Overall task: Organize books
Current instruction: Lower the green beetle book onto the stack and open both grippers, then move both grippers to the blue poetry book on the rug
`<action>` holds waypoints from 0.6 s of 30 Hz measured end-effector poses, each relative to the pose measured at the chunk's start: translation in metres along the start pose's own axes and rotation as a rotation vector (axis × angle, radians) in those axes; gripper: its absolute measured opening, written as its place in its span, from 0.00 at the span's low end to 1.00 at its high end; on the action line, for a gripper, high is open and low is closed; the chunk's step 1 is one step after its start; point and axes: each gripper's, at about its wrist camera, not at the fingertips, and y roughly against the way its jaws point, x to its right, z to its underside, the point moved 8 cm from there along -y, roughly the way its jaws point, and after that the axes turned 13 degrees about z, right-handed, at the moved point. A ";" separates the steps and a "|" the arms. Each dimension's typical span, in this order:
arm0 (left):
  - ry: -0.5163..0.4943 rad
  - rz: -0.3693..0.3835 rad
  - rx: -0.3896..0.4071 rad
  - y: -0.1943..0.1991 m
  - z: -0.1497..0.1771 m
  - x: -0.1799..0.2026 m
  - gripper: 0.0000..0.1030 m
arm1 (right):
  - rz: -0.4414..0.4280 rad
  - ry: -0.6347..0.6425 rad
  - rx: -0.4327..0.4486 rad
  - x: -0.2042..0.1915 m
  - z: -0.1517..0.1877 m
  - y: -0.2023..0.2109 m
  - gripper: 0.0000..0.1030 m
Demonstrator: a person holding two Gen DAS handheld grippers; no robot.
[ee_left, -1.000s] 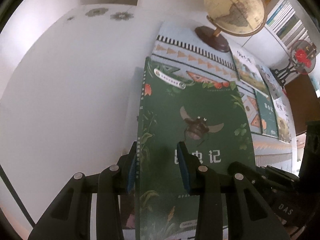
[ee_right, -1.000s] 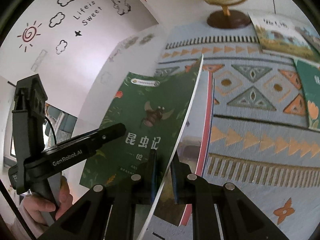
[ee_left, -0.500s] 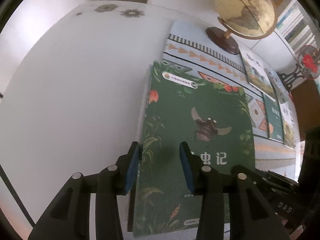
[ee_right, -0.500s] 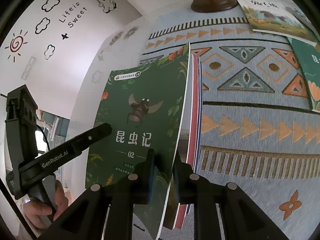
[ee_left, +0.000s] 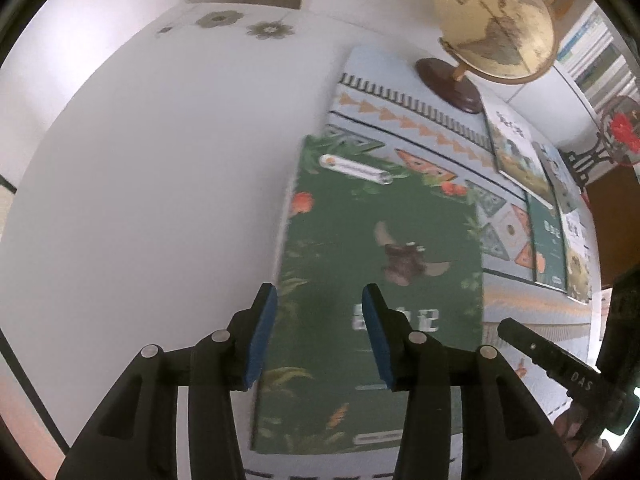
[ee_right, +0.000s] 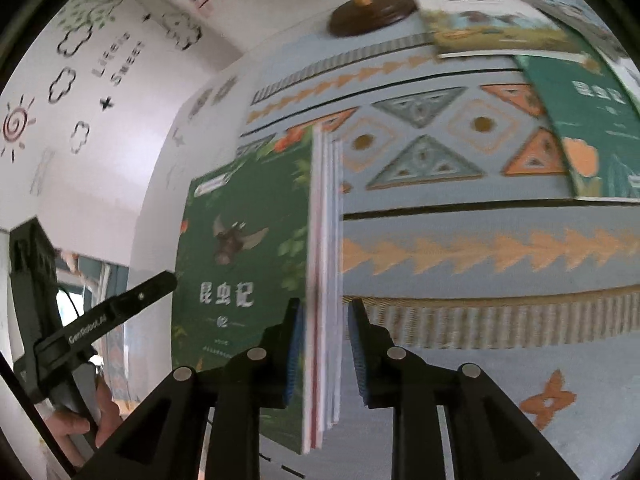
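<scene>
We're letting go of the green book (ee_left: pixel 380 280) on the stack.
Both tools, left tool (ee_left: pixel 316 340) and right tool (ee_right: pixel 322 348), are opening, pads off its edges, so it's lying flat on the patterned mat (ee_right: pixel 480 216) at the desk's left side.

Bare white tabletop (ee_left: pixel 152 184) lies open left of the green book (ee_left: pixel 380 280); globe (ee_left: pixel 496 20) and loose books (ee_left: pixel 516 148) crowd the far right.

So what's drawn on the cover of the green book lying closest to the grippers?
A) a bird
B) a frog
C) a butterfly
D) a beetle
D: the green book shows a brown, winged beetle in the middle of its cover, above the white title.
</scene>
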 end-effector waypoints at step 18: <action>-0.226 0.134 -0.094 -0.095 -0.028 0.215 0.43 | 0.055 -0.248 0.148 0.217 -0.047 0.101 0.26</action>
